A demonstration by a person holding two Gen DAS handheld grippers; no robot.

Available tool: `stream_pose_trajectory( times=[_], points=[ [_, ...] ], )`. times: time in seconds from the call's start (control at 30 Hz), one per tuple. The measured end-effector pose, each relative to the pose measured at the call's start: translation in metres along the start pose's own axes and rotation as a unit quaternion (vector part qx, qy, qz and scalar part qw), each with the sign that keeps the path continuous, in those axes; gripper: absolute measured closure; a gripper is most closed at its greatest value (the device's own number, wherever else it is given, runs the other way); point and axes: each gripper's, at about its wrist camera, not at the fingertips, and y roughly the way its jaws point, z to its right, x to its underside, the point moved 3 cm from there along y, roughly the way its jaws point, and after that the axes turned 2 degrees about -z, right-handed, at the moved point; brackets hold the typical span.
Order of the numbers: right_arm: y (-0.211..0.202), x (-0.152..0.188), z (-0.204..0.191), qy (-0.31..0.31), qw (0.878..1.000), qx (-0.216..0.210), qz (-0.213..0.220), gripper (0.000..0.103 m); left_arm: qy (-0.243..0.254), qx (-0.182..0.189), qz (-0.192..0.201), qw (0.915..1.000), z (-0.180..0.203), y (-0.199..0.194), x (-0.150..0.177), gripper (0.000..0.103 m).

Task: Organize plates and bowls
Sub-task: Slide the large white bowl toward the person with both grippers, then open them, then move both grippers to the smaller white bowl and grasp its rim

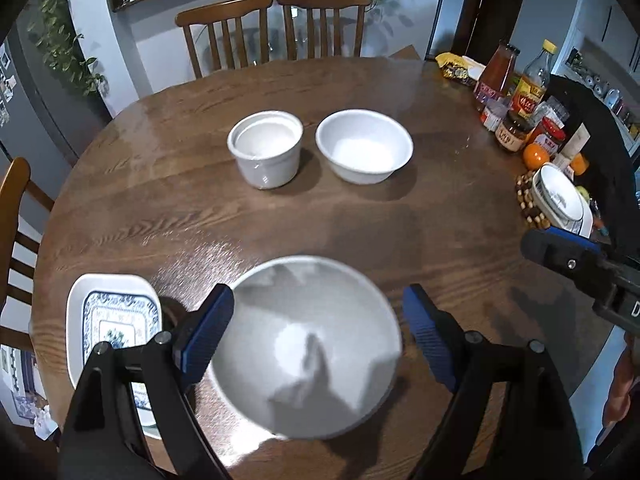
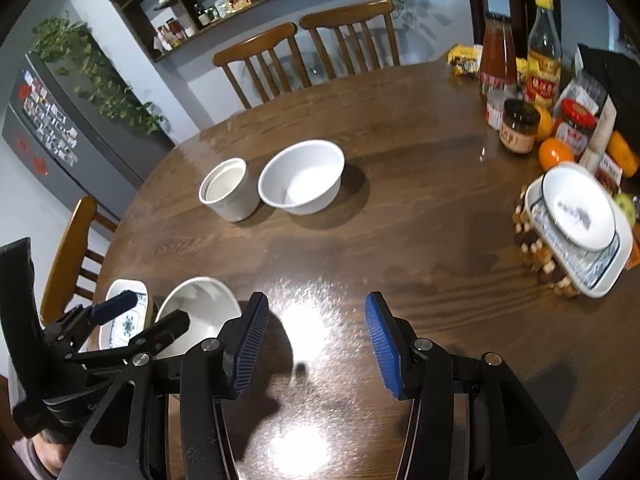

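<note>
A large white bowl sits on the round wooden table between the open fingers of my left gripper; the jaws stand apart from its rim. It shows in the right wrist view too. A blue-patterned square plate lies just left of it. A white straight-sided bowl and a white round bowl stand mid-table. A round plate rests on a rectangular plate at the right. My right gripper is open and empty over bare table.
Bottles, jars and oranges crowd the table's far right. A beaded trivet lies under the stacked plates. Wooden chairs stand behind and left of the table.
</note>
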Motion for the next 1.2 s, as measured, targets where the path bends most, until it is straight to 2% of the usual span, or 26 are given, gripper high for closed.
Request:
stream_pose_trajectory(
  times=[0.23, 0.47, 0.73, 0.97, 1.2],
  points=[
    [-0.006, -0.034, 0.004, -0.022, 0.999, 0.02, 0.018, 0.052, -0.007, -0.006, 0.011, 0.9999, 0.011, 0.01, -0.032, 0.017],
    [0.005, -0.066, 0.004, -0.038, 0.999, 0.02, 0.019, 0.052, -0.034, -0.005, -0.005, 0.9994, 0.013, 0.032, -0.056, 0.017],
    [0.054, -0.092, 0.016, -0.035, 0.999, 0.001, -0.016, 0.052, -0.085, 0.017, -0.049, 0.995, 0.006, 0.069, -0.074, 0.017],
    [0.103, -0.101, 0.025, -0.012, 0.999, -0.027, -0.04, 0.052, -0.15, 0.017, -0.053, 0.9871, -0.007, 0.095, -0.092, 0.017],
    [0.138, -0.104, 0.04, 0.038, 0.997, -0.046, -0.049, 0.052, -0.162, 0.01, -0.072, 0.9842, -0.008, 0.122, -0.099, 0.019]
  ],
)
